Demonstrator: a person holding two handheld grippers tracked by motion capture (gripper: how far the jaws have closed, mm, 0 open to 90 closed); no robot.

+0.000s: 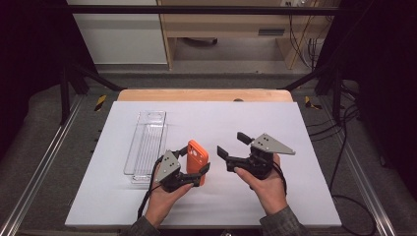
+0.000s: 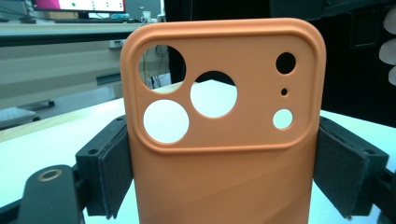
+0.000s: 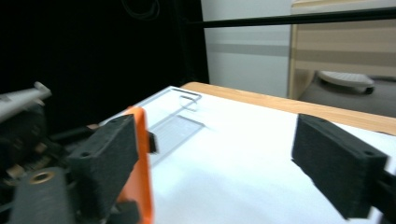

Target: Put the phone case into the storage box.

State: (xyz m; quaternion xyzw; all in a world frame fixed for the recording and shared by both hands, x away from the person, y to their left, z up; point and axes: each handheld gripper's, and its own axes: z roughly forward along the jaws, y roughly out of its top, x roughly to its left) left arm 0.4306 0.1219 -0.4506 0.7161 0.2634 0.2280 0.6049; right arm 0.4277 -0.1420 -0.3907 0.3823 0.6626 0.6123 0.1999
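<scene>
White worktop (image 1: 206, 118) carries a clear ribbed plastic tray (image 1: 146, 147) beside the left tongs (image 1: 193, 164), which clamp an upright orange silicone phone case (image 1: 197, 160), while the right tongs (image 1: 234, 145) stand wide, holding nothing.

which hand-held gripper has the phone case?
The left hand-held gripper: its pads clamp the orange phone case by its edges. The right hand-held gripper stands open, empty.

You get bright, even light on the white tabletop (image 1: 246, 123), with darkness around it and soft shadows. The right gripper view is blurred; the left one has sharp foreground, softer background.
</scene>
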